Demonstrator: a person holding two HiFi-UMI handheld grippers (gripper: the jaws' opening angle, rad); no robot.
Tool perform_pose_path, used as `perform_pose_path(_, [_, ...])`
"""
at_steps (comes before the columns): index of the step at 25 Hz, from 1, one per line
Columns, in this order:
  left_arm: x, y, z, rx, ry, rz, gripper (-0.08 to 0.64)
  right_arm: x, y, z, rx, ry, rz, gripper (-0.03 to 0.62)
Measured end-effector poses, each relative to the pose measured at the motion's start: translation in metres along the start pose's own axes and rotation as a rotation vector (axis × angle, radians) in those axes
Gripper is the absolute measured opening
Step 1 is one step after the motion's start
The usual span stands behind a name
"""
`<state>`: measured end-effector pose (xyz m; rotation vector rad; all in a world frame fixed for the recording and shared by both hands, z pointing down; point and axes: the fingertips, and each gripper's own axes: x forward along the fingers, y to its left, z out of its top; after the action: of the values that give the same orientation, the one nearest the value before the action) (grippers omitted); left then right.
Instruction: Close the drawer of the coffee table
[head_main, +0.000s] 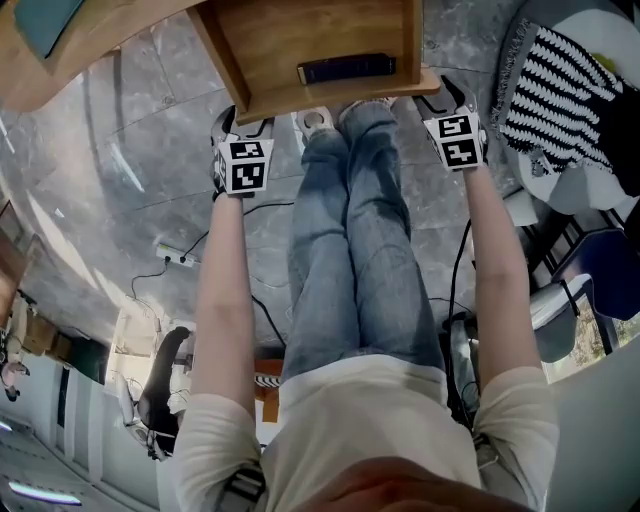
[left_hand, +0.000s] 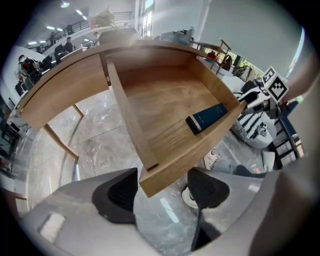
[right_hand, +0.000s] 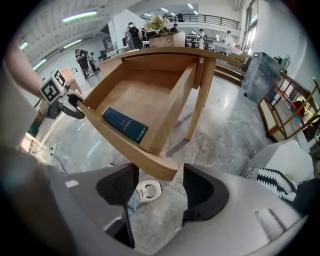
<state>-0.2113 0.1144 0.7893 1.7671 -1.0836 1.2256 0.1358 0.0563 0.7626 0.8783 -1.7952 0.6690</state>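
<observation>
The wooden drawer (head_main: 300, 40) of the coffee table (head_main: 30, 80) stands pulled out, with a dark blue flat box (head_main: 346, 68) lying against its front panel. My left gripper (head_main: 243, 125) hangs at the front panel's left corner and my right gripper (head_main: 445, 100) at its right corner. In the left gripper view the jaws (left_hand: 162, 192) stand open and the drawer's (left_hand: 165, 105) front corner shows between the pads, untouched. In the right gripper view the open jaws (right_hand: 159, 187) frame the other rounded corner of the drawer (right_hand: 135, 100), again without contact. The blue box (left_hand: 206, 118) (right_hand: 125, 125) shows in both.
The person's jeans-clad legs (head_main: 350, 250) and white shoes (head_main: 316, 122) are just below the drawer front. A black-and-white striped cushion (head_main: 560, 85) lies at the right. A power strip (head_main: 175, 258) with cables lies on the grey marble floor. A table leg (right_hand: 200, 105) stands beside the drawer.
</observation>
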Motion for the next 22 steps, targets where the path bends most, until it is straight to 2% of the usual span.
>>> perform_pose_path(8, [0.011, -0.003, 0.011, -0.002, -0.022, 0.000, 0.308, 0.018, 0.002, 0.000, -0.023, 0.033, -0.001, 0.250])
perform_pose_path(17, [0.006, 0.000, 0.013, -0.018, 0.002, 0.046, 0.293, 0.019, 0.001, 0.001, -0.022, 0.067, 0.007, 0.239])
perform_pose_path(22, [-0.001, 0.000, 0.014, -0.026, 0.013, 0.040, 0.292, 0.012, 0.004, 0.003, -0.008, 0.088, 0.015, 0.238])
